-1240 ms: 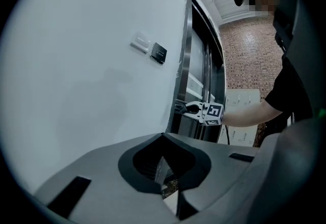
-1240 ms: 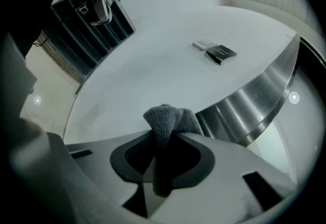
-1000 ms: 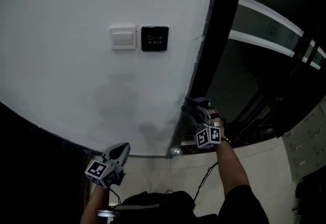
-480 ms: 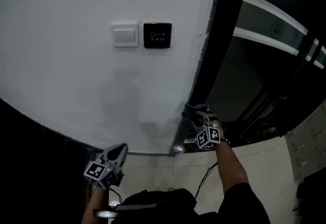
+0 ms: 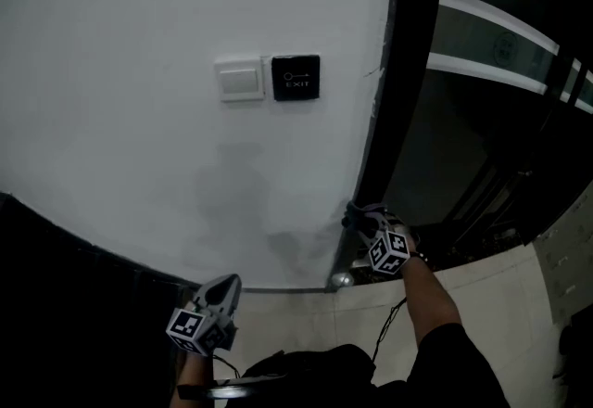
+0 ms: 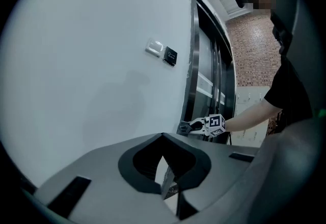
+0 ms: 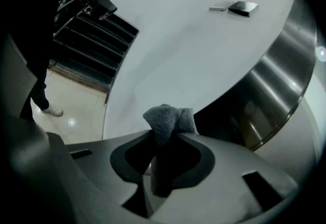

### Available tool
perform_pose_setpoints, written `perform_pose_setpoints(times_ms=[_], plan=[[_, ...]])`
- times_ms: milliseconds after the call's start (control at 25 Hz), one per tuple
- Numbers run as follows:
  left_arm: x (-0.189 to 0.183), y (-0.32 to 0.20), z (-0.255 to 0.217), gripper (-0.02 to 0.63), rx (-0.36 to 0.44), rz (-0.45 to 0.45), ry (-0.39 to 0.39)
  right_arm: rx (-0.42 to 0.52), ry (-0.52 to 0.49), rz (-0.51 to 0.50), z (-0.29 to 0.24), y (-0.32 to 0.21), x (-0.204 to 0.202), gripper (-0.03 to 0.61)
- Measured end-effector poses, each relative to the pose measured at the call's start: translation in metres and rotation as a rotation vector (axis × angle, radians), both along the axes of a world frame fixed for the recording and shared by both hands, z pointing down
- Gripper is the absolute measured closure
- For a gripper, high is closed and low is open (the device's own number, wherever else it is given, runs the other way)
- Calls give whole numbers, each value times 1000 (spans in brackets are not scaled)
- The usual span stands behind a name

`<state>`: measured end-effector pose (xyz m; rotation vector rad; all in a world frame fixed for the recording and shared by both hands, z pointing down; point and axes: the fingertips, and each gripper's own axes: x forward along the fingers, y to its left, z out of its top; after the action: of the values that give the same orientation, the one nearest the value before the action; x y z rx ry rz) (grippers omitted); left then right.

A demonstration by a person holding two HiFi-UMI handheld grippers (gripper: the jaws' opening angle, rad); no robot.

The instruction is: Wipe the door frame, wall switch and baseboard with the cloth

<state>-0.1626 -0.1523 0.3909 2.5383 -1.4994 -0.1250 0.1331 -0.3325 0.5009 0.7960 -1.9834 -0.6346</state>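
The cloth (image 7: 168,121) is grey and nubbly, bunched into a wad that sticks out past the jaw tips. The right gripper (image 5: 363,221) is clamped on it, low on the dark door frame (image 5: 398,72) at its edge with the white wall (image 5: 139,137); whether they touch is unclear. The left gripper (image 6: 164,167) hangs closed and empty, off the wall. Only the head view shows the wall switch (image 5: 240,80) squarely, touching a black exit plate (image 5: 296,77). The right gripper view shows the frame's brushed metal sheen.
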Motion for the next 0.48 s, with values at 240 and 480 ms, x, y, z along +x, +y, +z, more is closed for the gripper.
perform_pose_setpoints(times_ms=[240, 480], plan=[[-8, 2, -5, 612, 8, -10, 3, -72, 8, 58, 17, 1, -3, 495], [-14, 5, -14, 612, 48, -7, 20, -123, -158, 111, 2, 7, -14, 495]])
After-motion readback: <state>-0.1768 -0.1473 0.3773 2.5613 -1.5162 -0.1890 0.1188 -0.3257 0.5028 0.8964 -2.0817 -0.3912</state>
